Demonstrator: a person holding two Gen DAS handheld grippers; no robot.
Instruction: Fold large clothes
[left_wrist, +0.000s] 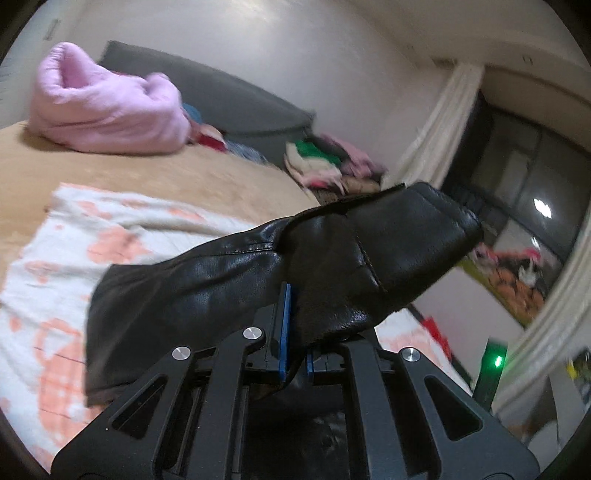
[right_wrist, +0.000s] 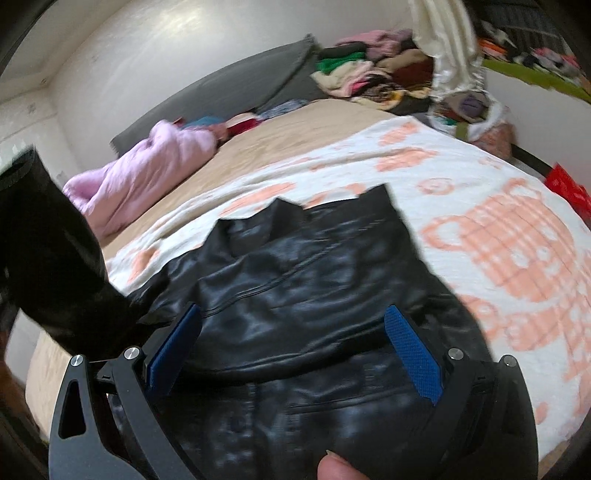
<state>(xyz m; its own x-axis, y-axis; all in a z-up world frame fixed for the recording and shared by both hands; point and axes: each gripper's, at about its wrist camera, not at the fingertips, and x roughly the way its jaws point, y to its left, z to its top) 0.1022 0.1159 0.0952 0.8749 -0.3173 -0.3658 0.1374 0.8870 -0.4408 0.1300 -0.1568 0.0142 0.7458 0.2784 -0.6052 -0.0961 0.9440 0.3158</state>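
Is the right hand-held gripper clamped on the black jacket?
No, the right hand-held gripper is open, its blue pads spread wide above the black jacket.

Black leather jacket (right_wrist: 295, 280) is lying crumpled, collar up, on the white-and-peach blanket; one sleeve (left_wrist: 332, 258) is hanging lifted above it, cuff outward.

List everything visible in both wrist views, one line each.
leather jacket: one, black, lying on the blanket, one sleeve lifted
blanket: one, white with peach pattern, spread over the bed
bed cover: one, tan, under the blanket
pink bundle: one, pale pink, far side of the bed
headboard cushion: one, dark grey, against the wall
clothes pile: one heap, mixed colours, beyond the bed corner
curtain: one, cream, beside the dark window
left gripper: shut on the jacket sleeve
right gripper: open, over the jacket body
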